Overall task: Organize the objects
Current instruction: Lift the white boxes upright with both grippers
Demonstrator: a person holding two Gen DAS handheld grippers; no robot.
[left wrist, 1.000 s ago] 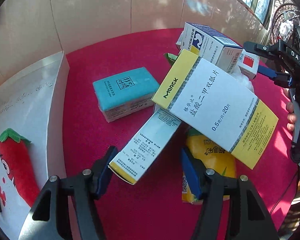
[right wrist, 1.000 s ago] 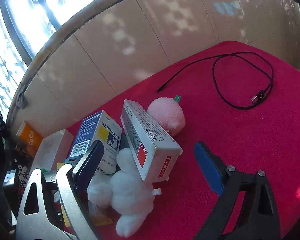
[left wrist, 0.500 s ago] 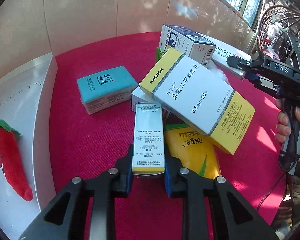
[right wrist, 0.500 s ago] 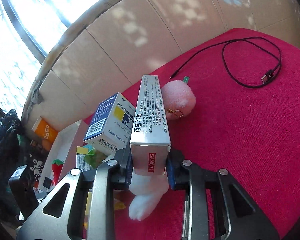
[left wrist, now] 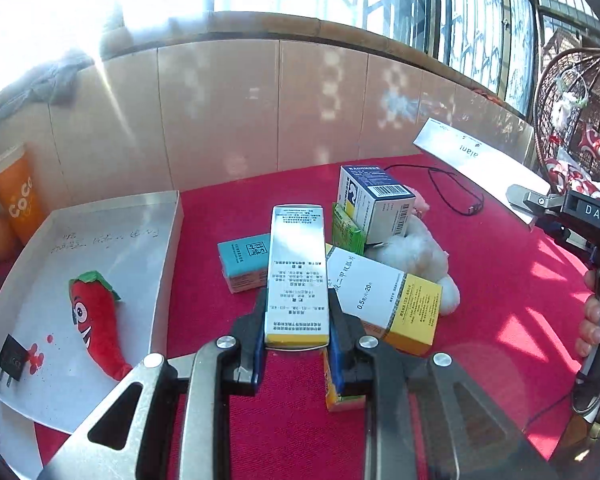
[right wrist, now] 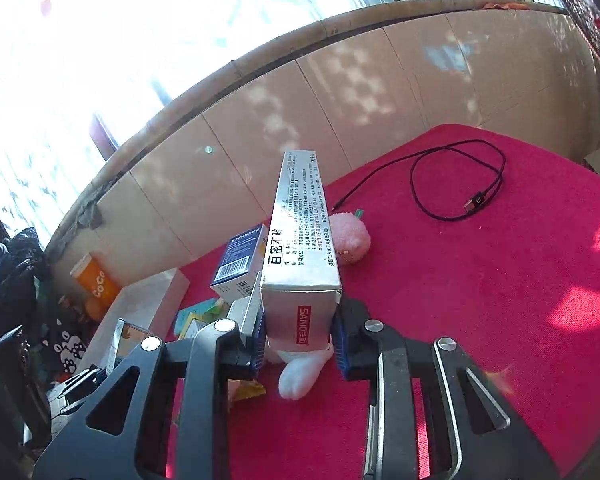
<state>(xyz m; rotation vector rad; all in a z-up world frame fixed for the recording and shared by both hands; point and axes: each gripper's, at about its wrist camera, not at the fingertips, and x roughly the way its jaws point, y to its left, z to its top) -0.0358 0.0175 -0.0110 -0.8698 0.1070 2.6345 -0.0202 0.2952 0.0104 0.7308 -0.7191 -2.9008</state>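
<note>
Both long cartons have left the heap: left gripper [left wrist: 297,344] jaws clamp the stiff, light white-and-yellow cardboard box [left wrist: 297,280] at its end; right gripper [right wrist: 300,336] jaws clamp the silver cardboard box [right wrist: 302,256] likewise.

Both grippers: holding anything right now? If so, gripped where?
Left gripper is shut on a long silver box with a yellow end, clamped across its near end. Right gripper is shut on the silver SANIO box, also by the sides of its near end.

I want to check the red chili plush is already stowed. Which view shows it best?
The left wrist view: the red chili plush lies fully visible in the white tray. The right wrist view shows only the tray's outer wall, not the plush.
</note>
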